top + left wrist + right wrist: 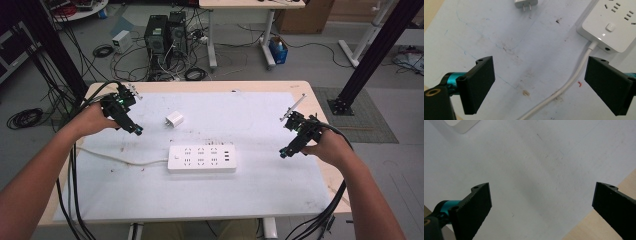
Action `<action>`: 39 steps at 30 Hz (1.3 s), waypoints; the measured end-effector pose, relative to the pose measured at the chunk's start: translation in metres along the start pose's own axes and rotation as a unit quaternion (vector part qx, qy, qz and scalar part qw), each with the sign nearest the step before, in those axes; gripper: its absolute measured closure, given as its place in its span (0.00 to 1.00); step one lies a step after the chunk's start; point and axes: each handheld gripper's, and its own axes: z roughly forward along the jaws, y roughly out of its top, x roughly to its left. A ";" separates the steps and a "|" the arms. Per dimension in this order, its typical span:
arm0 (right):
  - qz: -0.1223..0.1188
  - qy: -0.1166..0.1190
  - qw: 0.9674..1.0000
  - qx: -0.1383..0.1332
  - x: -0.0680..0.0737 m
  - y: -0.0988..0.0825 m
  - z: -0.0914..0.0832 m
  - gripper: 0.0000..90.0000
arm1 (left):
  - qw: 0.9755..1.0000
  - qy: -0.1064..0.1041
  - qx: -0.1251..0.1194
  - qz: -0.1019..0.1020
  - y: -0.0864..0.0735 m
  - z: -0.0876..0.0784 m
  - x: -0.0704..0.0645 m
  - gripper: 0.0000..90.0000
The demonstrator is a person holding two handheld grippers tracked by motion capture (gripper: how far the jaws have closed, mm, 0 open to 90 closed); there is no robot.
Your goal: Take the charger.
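A white power strip (202, 158) lies in the middle of the white mat, its cable (120, 159) running off to the left. A small white plug adapter (174, 119) lies behind it, prongs visible in the left gripper view (526, 3). My left gripper (136, 130) hovers at the left of the mat, jaws wide open, with nothing but mat and the strip's cable (570, 83) seen beyond them. The strip's end (614, 23) shows at upper right there. My right gripper (284, 152) hangs open over the mat's right side, with nothing between its jaws (541, 212).
The mat (150, 195) covers a light wooden table (320, 100); its wood edge shows in the right gripper view (596, 225). Cables trail off both grippers. Computer towers (165, 35), cords and black frame posts stand on the floor behind.
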 end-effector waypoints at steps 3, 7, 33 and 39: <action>0.000 0.001 1.000 0.001 0.000 0.000 0.001 0.02 | 1.000 -0.005 -0.004 -0.001 0.001 0.001 0.001 0.11; 0.002 -0.002 1.000 0.002 0.001 0.002 0.000 0.02 | 1.000 -0.008 -0.002 -0.001 0.005 0.001 0.001 0.11; 0.004 -0.011 1.000 0.000 0.006 0.017 -0.008 0.02 | 0.998 -0.019 -0.062 -0.013 0.075 0.039 0.018 0.11; 0.009 -0.014 1.000 0.003 0.003 0.017 -0.008 0.02 | 0.998 -0.017 -0.056 -0.028 0.085 0.068 0.027 0.11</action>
